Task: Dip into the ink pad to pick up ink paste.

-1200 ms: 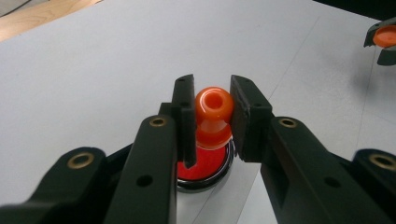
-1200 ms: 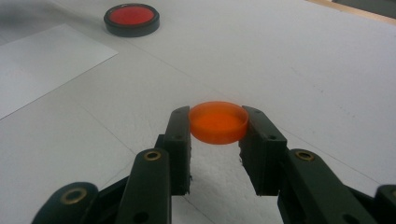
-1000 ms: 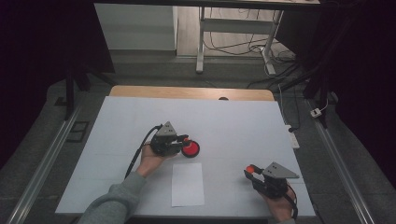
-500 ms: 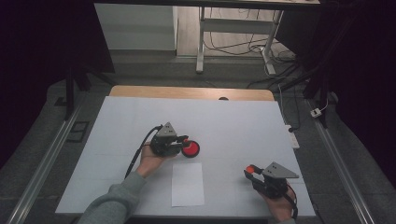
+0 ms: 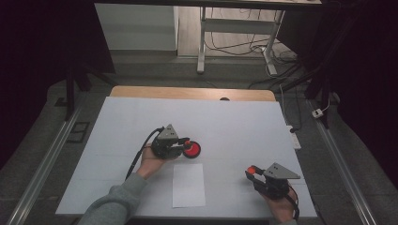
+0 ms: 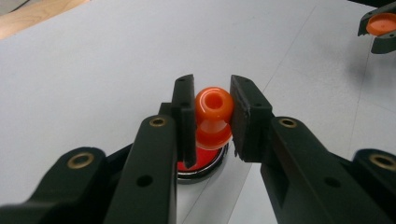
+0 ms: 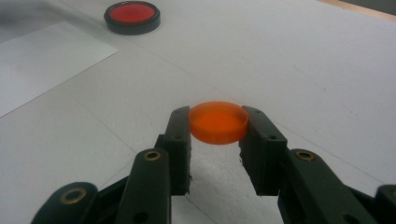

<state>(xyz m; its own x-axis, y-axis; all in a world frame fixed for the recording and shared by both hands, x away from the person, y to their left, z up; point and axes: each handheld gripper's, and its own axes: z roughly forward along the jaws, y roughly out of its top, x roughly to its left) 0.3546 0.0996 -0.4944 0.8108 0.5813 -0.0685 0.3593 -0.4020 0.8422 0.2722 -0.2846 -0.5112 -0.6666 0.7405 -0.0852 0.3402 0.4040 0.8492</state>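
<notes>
Nothing had shifted: orange knob [image 6: 214,112] was clamped by left gripper [image 6: 212,116], orange disc [image 7: 218,122] by right gripper [image 7: 218,126].

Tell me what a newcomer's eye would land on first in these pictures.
The bright orange pieces stand out against the white table. The left gripper is clamped on an orange knob, held just above a red disc in a black ring near the table's middle. At the near right, the right gripper pinches a flat orange cap, and a white paper sheet lies between the hands.
</notes>
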